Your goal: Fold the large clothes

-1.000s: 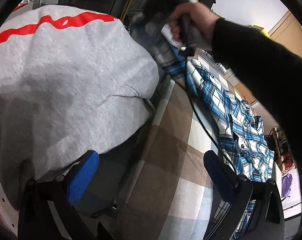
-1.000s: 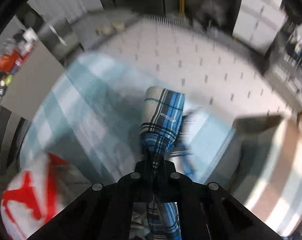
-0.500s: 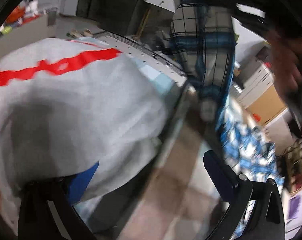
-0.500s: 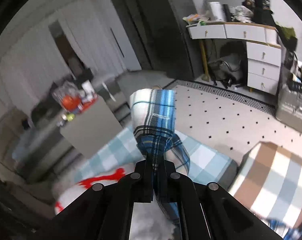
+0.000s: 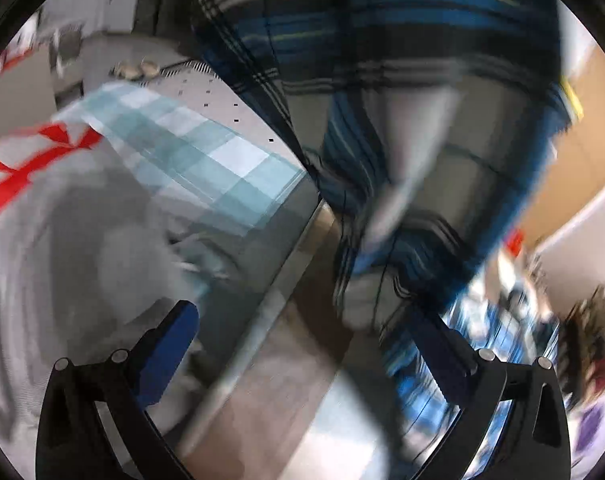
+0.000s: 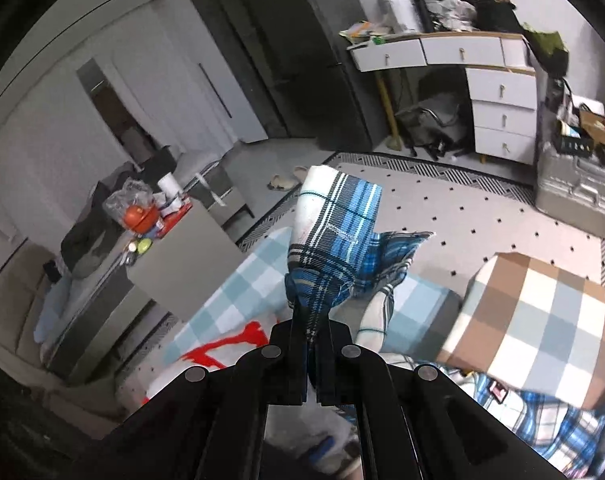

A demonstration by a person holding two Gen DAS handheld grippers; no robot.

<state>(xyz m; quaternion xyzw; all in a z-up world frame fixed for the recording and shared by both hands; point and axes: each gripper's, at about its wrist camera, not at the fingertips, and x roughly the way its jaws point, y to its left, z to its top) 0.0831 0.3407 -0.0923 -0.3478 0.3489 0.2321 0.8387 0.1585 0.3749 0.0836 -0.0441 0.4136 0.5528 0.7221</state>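
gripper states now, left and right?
Left gripper: open, nothing between the fingers; the plaid shirt hangs just ahead.
Right gripper: shut on the plaid shirt.

Left wrist view smeared by motion blur; right sharp, evenly lit, fisheye-bent edges.
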